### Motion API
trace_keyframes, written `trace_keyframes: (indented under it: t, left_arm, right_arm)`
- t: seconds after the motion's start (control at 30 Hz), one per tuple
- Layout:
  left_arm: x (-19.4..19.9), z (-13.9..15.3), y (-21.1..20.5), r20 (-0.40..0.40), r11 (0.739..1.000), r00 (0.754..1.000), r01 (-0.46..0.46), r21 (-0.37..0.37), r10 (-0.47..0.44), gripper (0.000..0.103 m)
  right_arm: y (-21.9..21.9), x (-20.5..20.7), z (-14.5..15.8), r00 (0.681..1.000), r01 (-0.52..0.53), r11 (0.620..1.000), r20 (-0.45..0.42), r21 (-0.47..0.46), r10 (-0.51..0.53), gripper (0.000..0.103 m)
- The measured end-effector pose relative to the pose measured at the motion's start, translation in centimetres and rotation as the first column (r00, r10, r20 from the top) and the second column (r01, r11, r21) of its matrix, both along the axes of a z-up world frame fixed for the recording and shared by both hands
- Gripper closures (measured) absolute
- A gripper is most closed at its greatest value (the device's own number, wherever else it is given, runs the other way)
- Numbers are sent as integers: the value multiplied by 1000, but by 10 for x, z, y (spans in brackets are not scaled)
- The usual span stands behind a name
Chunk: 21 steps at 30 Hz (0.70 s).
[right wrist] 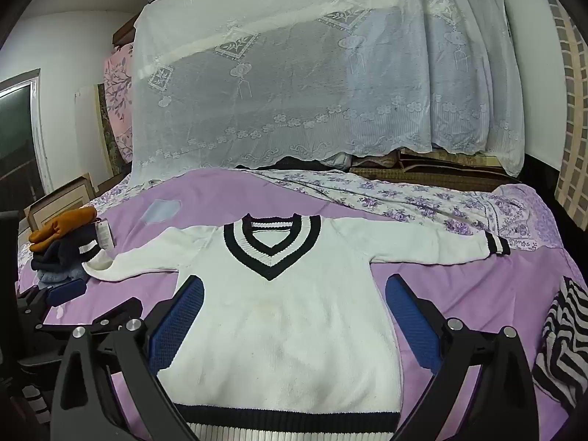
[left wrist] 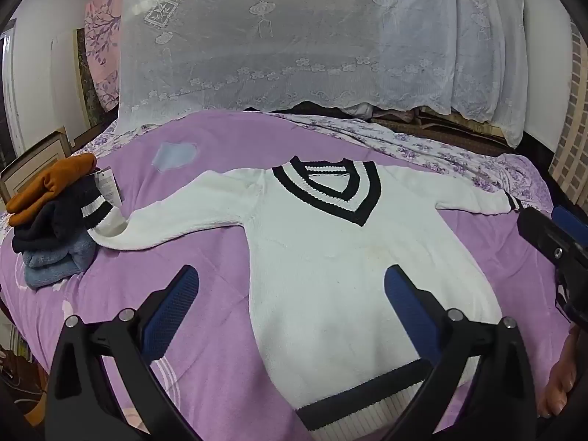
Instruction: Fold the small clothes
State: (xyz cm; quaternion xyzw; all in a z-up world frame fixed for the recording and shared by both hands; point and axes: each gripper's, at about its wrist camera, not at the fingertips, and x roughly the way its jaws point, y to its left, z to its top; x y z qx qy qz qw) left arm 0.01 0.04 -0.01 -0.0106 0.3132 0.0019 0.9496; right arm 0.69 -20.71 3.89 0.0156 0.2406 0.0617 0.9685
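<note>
On purple bed [left wrist: 176, 330], white sweater [left wrist: 330, 257] spread flat, front up, sleeves out sideways: ready for folding. Left tongs [left wrist: 290, 316] and right tongs [right wrist: 294, 316] both released wide, empty, hovering over hem. Folded pile [left wrist: 51, 217] far left, under sleeve cuff.

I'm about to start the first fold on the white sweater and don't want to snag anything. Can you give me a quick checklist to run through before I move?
1. White sweater lies front up, body spread flat on the purple bedspread: ok.
2. Both sleeves stretched out to the sides: ok.
3. Left sleeve cuff clear of the folded pile: not ok, it rests against the pile.
4. Left claw open, nothing held: ok.
5. Right claw open, nothing held: ok.
6. Striped garment clear of the sweater: ok, it lies apart at the right edge.
</note>
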Motion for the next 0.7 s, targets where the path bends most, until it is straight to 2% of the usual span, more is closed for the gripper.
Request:
trace_keyframes:
  t: [0.33, 0.7]
  left_arm:
    - [2, -7, -4, -16, 1000, 1000, -1, 26, 1, 4]
    - [0, -11, 5, -27, 1000, 1000, -3, 14, 3, 4]
  right_arm:
    - [-5, -1, -1, 1000, 0, 1000, 0, 11, 0, 3]
    - [-4, -3, 1, 1000, -6, 1000, 0, 4, 6, 3]
